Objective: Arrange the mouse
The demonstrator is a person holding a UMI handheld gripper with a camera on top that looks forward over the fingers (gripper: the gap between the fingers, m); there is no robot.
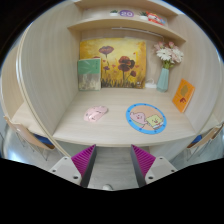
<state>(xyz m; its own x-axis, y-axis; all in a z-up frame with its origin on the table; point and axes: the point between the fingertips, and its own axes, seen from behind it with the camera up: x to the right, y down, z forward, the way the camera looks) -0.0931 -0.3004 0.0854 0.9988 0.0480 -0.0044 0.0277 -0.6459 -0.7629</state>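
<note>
Two magenta-padded fingers of my gripper [112, 160] stand wide apart holding nothing, drawn back from the pale wooden desk [115, 132], where the small pink-and-white mouse [96, 113] lies beside the round blue cartoon mouse mat [146, 119], presumably its proper resting place.

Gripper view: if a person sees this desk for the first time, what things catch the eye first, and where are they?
The flower painting at the back of the desk draws the eye first, with a vase of flowers to its right. On the desktop beyond the open gripper lie a round mouse pad and, to its left, a small pink mouse. An orange card leans at the right wall.
</note>
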